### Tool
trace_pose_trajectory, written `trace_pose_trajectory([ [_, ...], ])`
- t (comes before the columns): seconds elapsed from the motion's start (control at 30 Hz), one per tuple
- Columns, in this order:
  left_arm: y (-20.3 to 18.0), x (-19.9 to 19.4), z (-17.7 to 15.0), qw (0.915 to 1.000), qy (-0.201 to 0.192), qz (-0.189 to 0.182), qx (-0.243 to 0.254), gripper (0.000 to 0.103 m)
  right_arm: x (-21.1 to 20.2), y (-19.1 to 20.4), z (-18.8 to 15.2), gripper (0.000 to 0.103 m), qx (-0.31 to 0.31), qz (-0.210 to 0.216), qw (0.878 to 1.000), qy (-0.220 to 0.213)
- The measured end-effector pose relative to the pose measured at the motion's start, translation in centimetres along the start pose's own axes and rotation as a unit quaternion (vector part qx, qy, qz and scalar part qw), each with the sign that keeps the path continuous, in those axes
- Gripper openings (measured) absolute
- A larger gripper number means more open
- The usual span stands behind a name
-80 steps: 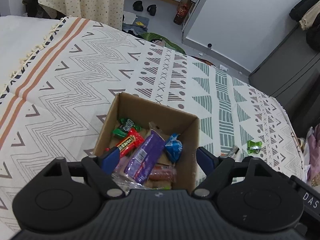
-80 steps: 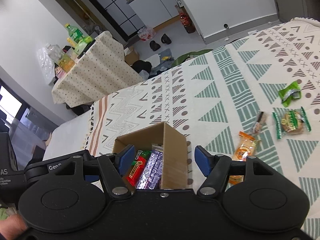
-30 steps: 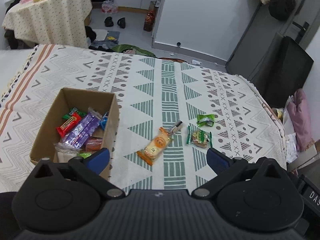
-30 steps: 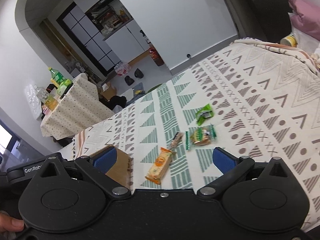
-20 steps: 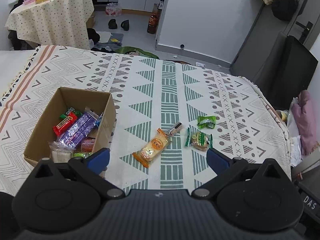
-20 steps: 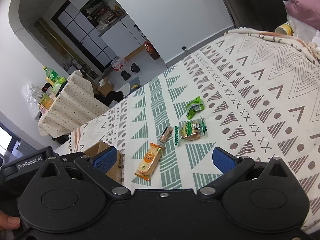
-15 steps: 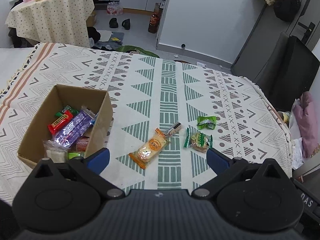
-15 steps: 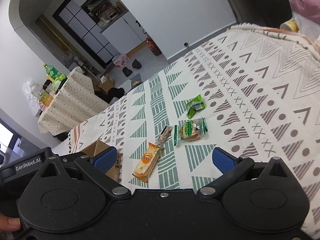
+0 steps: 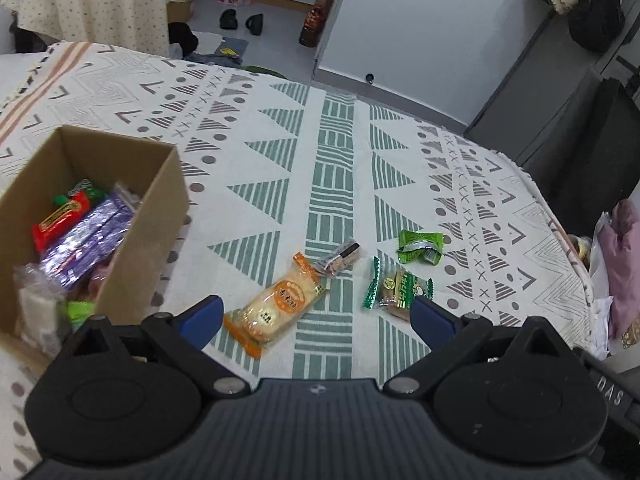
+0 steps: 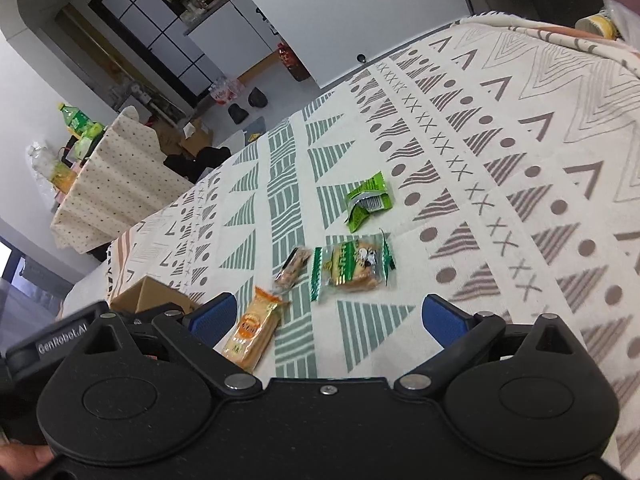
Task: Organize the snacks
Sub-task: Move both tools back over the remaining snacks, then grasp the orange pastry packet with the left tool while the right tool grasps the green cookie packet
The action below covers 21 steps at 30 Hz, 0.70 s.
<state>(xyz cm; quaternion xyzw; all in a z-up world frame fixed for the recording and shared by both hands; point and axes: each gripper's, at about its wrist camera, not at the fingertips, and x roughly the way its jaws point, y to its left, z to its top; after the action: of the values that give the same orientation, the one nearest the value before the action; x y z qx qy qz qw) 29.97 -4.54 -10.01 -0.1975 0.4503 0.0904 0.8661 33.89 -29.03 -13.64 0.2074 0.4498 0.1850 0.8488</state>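
Fingers of the left gripper (image 9: 316,318) and the right gripper (image 10: 326,318) stood wide apart and empty above the patterned cloth (image 9: 340,152). Just ahead lay four loose snacks: an orange packet (image 9: 278,304), a small brown bar (image 9: 340,258), a green-edged cake (image 9: 396,289) and a crumpled green wrapper (image 9: 421,246). At the left, the cardboard box (image 9: 156,216) already held several packs, so I judged the job partly done.

Your left gripper (image 9: 316,318) is spread wide with nothing between its blue-padded fingers (image 9: 202,320). Your right gripper (image 10: 328,322) is equally wide apart and empty, raised above the surface.
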Motion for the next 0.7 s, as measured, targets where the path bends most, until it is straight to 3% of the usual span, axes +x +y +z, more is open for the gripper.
trace_pose_trajectory([
  [0.4, 0.3, 5.6, 0.8, 0.9974, 0.03, 0.014, 0.064, 0.096, 4.6, -1.0, 1.2, 0.099, 0.032, -0.019, 0.999, 0.015],
  [0.7, 1.0, 10.0, 0.6, 0.9941, 0.078, 0.013, 0.075, 0.09, 7.8, -0.4, 1.7, 0.099, 0.026, -0.043, 0.998, 0.038],
])
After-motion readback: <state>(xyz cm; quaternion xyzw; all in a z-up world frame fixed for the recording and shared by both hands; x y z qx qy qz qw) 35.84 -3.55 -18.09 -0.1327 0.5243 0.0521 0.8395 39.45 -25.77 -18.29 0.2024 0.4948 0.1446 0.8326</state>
